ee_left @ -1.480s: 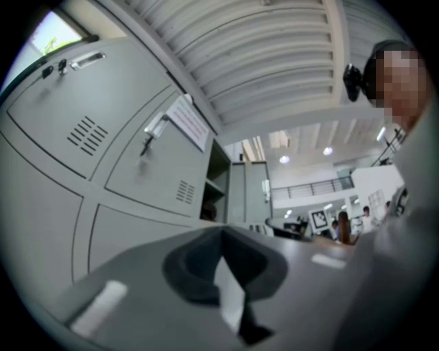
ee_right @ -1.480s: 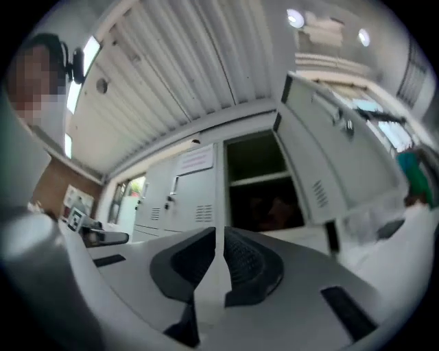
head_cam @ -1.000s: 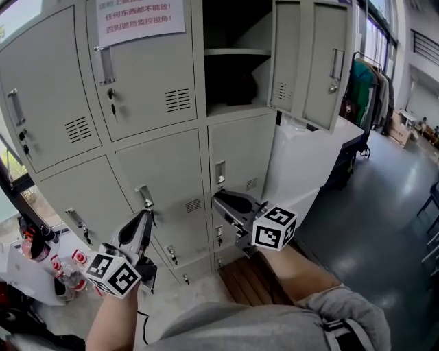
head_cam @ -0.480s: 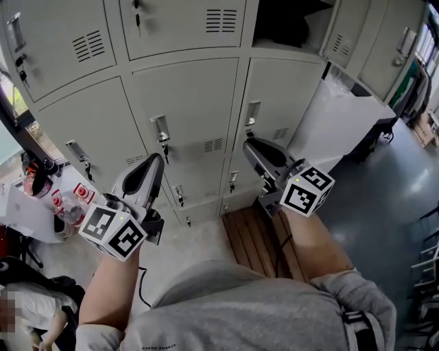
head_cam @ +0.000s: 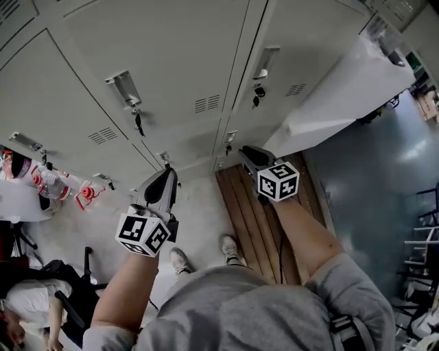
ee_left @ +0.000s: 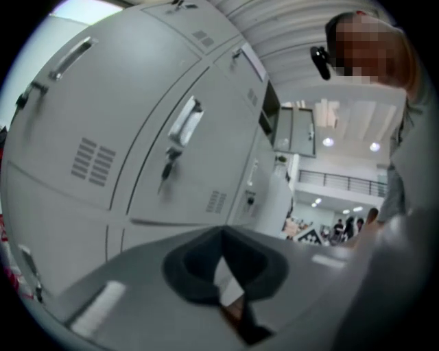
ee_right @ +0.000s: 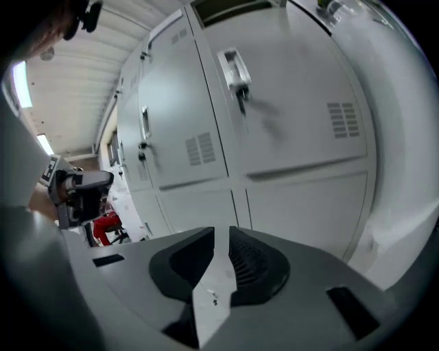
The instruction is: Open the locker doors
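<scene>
While both grippers hang low in front of the lockers, neither one touches a door or handle.

**Gripper state**
- Left gripper (head_cam: 167,175): its jaws are closed tip to tip, with nothing between them.
- Right gripper (head_cam: 244,151): its jaws stand a narrow slit apart and are empty.

**Layout, outward from the grippers**
1. Boards (head_cam: 252,206) lie on the floor under the right gripper.
2. The bottom doors sit just past the jaw tips. One bottom handle (head_cam: 164,157) is directly beyond the left gripper. The other handle (head_cam: 230,136) is just to the left of the right gripper's tips. Both doors sit flush and closed.
3. The middle doors stand farther on and higher. The left middle door (head_cam: 171,62) is ahead of the left gripper, with a key (head_cam: 139,123) hanging under its handle. The right middle door (head_cam: 302,48) is ahead of the right gripper. Both are closed.
4. A dark gap (ee_right: 230,9) shows above the right middle door, at the top edge of the right gripper view. It reads as a compartment that is already open, though little of it is in frame.

**Progress**
Judged from this layout, the task is at an early stage. At most one upper door appears open, and every door within reach of the grippers is closed. The likely step in hand is the approach to the bottom row. What remains is to seat a jaw on a handle and pull, door by door.
</scene>
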Tool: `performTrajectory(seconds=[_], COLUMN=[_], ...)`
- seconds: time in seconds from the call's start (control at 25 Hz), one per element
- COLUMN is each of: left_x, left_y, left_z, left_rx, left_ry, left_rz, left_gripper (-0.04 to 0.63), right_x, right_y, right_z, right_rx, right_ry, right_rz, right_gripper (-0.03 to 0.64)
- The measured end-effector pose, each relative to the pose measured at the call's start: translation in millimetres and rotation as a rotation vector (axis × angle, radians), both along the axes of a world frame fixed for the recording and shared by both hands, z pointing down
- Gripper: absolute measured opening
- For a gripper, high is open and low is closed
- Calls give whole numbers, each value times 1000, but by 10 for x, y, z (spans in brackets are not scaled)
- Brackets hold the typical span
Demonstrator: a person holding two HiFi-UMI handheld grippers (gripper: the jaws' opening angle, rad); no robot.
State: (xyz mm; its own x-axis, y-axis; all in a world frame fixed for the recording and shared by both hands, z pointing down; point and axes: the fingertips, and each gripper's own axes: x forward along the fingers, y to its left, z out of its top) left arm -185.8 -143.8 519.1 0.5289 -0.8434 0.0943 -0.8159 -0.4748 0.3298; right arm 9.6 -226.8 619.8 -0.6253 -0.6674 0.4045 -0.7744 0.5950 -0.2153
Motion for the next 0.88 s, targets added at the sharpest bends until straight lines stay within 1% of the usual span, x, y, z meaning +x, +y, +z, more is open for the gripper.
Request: performTrajectory(seconds=[0.12,0.2,0.28,0.36,0.44,0.56,0.76,0.88], left_x=[90,143,172,184,187,184,170,165], left_y=[-31,14,70,116,149,198,259,288], left_z=[804,1277,1639,1884,2035,2154,2202,2209], left_rx=[-90,-157,-214,-249,-267,-282,-284,-285], left_ry=[-43,-82,-103,-113,-112,-105,-105,-112], left_rz=[3,19,31,40,45,45,49,50], left_gripper=[3,4,5,5,4,5,5,5], right_x=[17,22,4,-26,-54,-112,-176,-220], right_y=[-178,-322,-495,-674,-830,-974,-1122,-1169], right_z=[779,1144,1392,1576,1710,1821,1863,1838], right_rx=[-84,-116,-111,-94,-84,-70,-54,-37], right_ry=[60,84,122,164,189,201,192,210], right_rz=[38,69,81,81,85,88,102,71], right_gripper=[60,106,128,143,156,166,179,181])
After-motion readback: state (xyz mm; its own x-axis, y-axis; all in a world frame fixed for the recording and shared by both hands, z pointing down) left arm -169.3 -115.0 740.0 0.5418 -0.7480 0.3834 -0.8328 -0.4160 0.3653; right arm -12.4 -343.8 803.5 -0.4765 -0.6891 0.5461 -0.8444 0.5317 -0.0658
